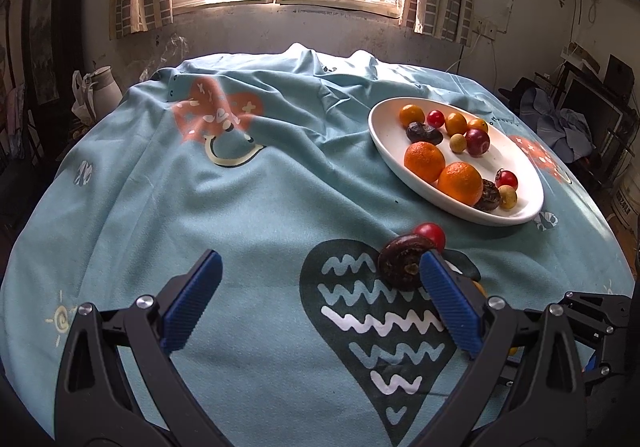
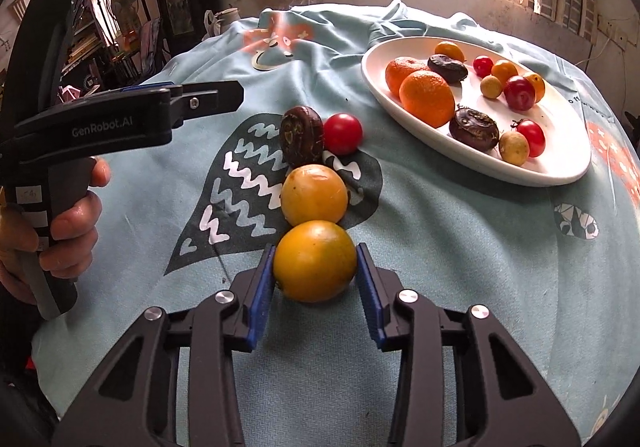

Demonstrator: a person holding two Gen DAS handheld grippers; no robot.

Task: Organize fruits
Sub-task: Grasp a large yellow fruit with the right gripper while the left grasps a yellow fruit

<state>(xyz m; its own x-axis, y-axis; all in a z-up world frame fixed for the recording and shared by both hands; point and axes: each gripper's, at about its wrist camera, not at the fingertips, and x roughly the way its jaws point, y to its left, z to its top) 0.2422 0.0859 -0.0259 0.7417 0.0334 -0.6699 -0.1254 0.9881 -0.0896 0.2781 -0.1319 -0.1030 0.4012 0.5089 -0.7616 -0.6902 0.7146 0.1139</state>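
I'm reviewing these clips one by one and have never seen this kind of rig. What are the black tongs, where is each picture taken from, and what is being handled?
There is no robot. A person holds a pistol-grip tool in each hand, each with two blue-padded fingers and a wide-angle camera looking along them.

One picture looks along the left gripper, whose jaws stand wide open over a blue tablecloth. The other looks along the right gripper, whose pads sit on either side of a yellow-orange fruit; it looks gripped.

Beyond it, loose on the cloth, lie a second yellow fruit, a dark brown wrinkled fruit and a small red fruit. A white oval plate already holds oranges and smaller fruits.
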